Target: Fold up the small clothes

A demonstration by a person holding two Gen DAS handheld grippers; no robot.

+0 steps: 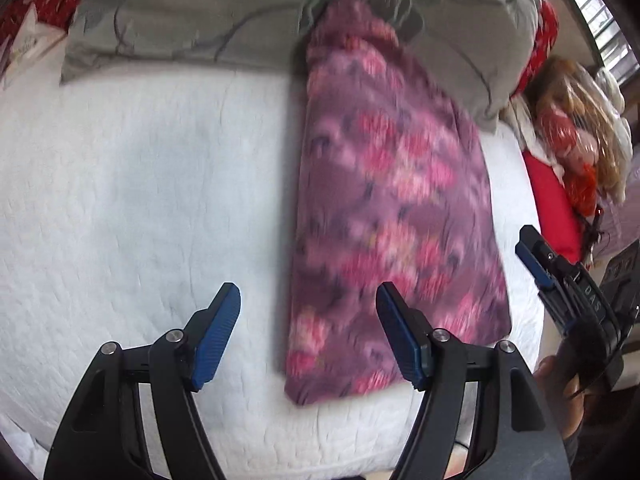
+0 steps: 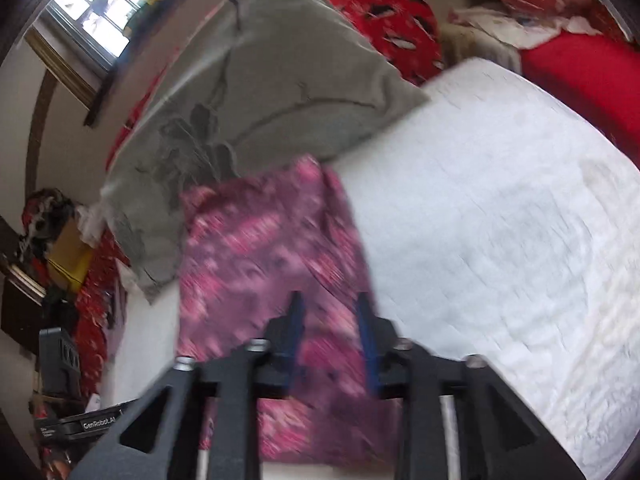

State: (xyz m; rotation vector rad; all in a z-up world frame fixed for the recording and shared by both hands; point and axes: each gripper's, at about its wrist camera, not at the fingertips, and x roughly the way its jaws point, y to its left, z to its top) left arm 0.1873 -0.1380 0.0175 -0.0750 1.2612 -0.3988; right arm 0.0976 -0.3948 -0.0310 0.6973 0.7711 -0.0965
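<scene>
Bed [image 1: 120,184]: white quilt, garment [image 1: 392,200] laid long toward twelve — folded narrow.
Left claw [image 1: 308,332]: apart, empty.
Right claw [image 2: 330,336]: parted above cloth — released.

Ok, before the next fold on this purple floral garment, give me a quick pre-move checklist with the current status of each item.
1. Purple floral garment lies flat as a long strip on the white quilt: ok.
2. Left gripper open and empty, over the garment's left edge: ok.
3. Right gripper jaws apart above the garment, no cloth pinched: ok.
4. Far end of the garment clear of the grey pillow: not ok, it overlaps the pillow.
5. Near edge aligned, layers even: cannot tell, the pictures are blurred.
6. Quilt beside the garment free for the next fold: ok.
</scene>
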